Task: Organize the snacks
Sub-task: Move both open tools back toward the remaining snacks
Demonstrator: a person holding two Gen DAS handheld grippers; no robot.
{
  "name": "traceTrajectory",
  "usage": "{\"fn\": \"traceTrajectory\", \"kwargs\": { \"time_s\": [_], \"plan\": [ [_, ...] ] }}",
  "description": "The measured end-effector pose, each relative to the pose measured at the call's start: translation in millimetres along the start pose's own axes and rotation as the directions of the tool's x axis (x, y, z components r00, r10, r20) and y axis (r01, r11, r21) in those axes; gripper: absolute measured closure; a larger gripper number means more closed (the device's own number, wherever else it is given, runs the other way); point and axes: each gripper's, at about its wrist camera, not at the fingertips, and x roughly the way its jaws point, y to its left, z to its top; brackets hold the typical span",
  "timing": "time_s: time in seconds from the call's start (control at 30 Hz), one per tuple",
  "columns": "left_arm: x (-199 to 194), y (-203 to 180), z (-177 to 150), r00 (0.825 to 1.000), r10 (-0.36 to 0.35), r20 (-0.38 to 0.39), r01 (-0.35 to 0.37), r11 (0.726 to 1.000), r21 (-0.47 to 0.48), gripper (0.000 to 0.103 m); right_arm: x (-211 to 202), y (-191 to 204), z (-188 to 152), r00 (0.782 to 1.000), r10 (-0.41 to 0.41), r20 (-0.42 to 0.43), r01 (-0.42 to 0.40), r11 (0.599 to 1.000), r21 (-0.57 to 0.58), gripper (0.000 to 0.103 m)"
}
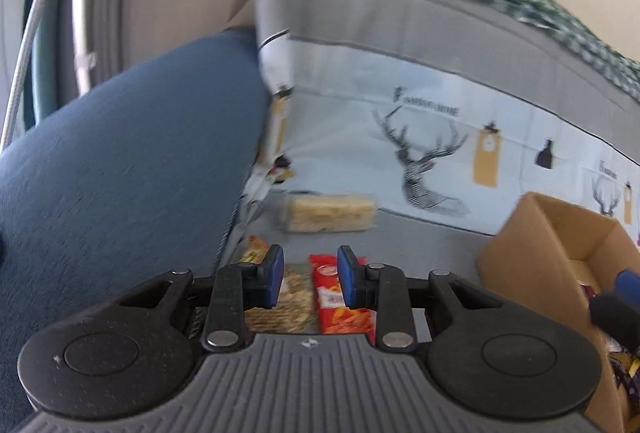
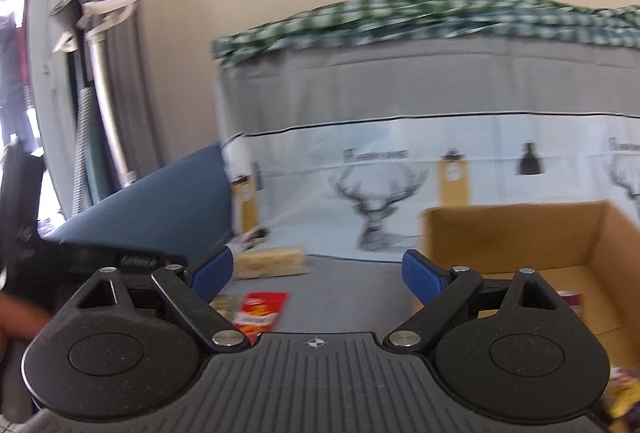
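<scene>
Though blurred, red snack packet (image 1: 340,297) lettering stays unreadable.

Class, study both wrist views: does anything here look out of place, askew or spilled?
Yes. Several snacks lie loose on the grey surface outside the brown cardboard box: a red packet, a tan grainy packet beside it, and a pale clear-wrapped block by the deer-print sheet. Nothing looks spilled or damaged.

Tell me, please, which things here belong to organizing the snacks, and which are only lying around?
Belong to the job:
red snack packet
grain-coloured snack packet
pale wrapped snack bar
cardboard box

Only lying around:
blue cushion
deer-print cloth
green checked cloth
</scene>
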Motion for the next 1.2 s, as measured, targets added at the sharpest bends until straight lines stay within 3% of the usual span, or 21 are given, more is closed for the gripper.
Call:
{"fn": "traceTrajectory", "kwargs": {
  "time_s": [0.07,0.17,0.33,0.4,0.47,0.57,0.8,0.9,1.03,1.17,1.2],
  "plan": [
    [4,4,1,1.0,0.03,-0.004,-0.03,0.999,0.018,0.071,10,13,-7,0.999,0.036,-0.013,-0.036,0.999,-0.017,0.035],
    [5,11,2,0.999,0.044,-0.006,-0.044,0.999,0.004,0.071,26,27,-22,0.996,0.08,-0.041,-0.081,0.996,-0.037,0.054],
    [13,13,2,0.998,0.065,-0.026,-0.064,0.998,0.01,0.072,57,40,-47,0.99,0.092,-0.103,-0.096,0.994,-0.042,0.054],
    [17,9,1,0.997,0.077,-0.031,-0.076,0.996,0.039,0.072,70,43,-51,0.988,0.069,-0.136,-0.075,0.996,-0.041,0.05],
    [23,6,0,0.995,0.093,-0.041,-0.09,0.994,0.059,0.072,86,43,-56,0.985,0.077,-0.154,-0.081,0.996,-0.021,0.035],
    [34,2,0,0.992,0.117,-0.051,-0.113,0.991,0.076,0.072,113,46,-67,0.978,0.041,-0.205,-0.048,0.998,-0.03,0.031],
    [65,-10,0,0.977,0.2,-0.079,-0.186,0.97,0.154,0.072,157,60,-79,0.966,0.074,-0.246,-0.091,0.994,-0.055,0.02],
    [82,-16,0,0.965,0.237,-0.108,-0.213,0.957,0.198,0.072,172,68,-86,0.957,0.055,-0.283,-0.089,0.99,-0.107,0.02],
    [107,-20,-4,0.949,0.27,-0.163,-0.226,0.944,0.242,0.072,182,63,-93,0.938,0.035,-0.345,-0.068,0.994,-0.085,0.024],
    [116,-19,-5,0.946,0.274,-0.171,-0.234,0.946,0.224,0.072,180,64,-97,0.941,0.008,-0.338,-0.054,0.99,-0.127,0.044],
    [116,-19,-5,0.947,0.273,-0.172,-0.232,0.947,0.221,0.072,179,64,-96,0.942,0.008,-0.336,-0.054,0.991,-0.126,0.044]
  ]
}}
